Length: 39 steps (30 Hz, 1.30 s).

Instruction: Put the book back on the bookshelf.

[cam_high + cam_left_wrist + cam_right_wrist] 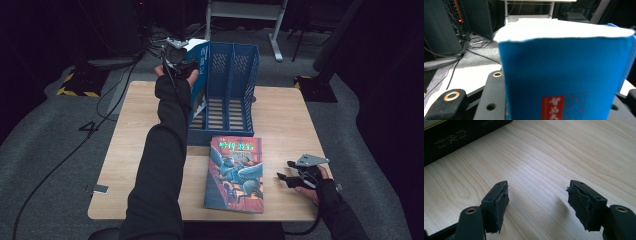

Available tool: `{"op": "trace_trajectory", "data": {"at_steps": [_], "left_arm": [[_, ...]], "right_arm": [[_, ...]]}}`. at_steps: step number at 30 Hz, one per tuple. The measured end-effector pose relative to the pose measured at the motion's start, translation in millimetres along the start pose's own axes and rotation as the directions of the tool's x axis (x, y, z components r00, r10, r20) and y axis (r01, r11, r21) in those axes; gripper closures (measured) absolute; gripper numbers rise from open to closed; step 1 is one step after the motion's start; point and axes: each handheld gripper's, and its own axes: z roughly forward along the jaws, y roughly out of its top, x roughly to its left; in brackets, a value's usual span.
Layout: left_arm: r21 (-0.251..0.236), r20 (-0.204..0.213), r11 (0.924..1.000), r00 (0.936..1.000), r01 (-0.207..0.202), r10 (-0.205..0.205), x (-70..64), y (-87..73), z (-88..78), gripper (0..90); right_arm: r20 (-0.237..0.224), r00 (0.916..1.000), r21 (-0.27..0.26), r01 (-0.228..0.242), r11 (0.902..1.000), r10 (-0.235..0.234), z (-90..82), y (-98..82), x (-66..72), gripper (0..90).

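A thick blue book (201, 70) with white page edges stands upright in the leftmost slot of the blue file rack (235, 85), tilted a little. My left gripper (177, 56) is at the rack's far left top, shut on this book. In the left gripper view the blue book (564, 75) sits between the jaws of the left gripper (556, 106). A second book (235, 172) with an illustrated cover lies flat in front of the rack. My right gripper (284, 170) rests low to its right, open and holding nothing. The right gripper (537, 197) shows bare wood between its pads.
The wooden table (285, 115) has free room right of the rack. The flat book's dark spine (461, 137) lies ahead of the right jaws. A small card (100, 189) sits at the table's left front corner. Cables (100, 100) trail over the floor.
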Motion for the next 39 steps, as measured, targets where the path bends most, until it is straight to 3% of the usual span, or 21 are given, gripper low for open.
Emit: {"op": "trace_trajectory", "data": {"at_steps": [7,19,26,39], "left_arm": [[-0.020,-0.013,0.9993,0.9994,0.031,-0.032,0.1,-6.2,10.9,60.7],[-0.025,-0.030,0.9994,0.9993,0.024,-0.024,-4.0,-26.0,31.2,60.5],[-0.044,-0.021,0.9985,0.9992,0.033,-0.033,2.0,-31.3,30.3,60.4],[-0.035,-0.007,0.9991,0.9997,0.022,-0.022,6.0,-47.6,25.6,59.9]], "right_arm": [[-0.005,1.0000,0.003,0.001,1.0000,-0.001,0.3,-0.1,0.7,33.6],[-0.015,0.9998,0.004,0.013,0.9999,-0.013,1.6,-0.5,2.5,33.8],[-0.013,0.9998,0.005,0.018,0.9998,-0.018,1.8,-0.1,3.2,33.8],[-0.017,0.9995,0.005,0.026,0.9996,-0.026,2.1,0.7,5.3,34.0]]}}
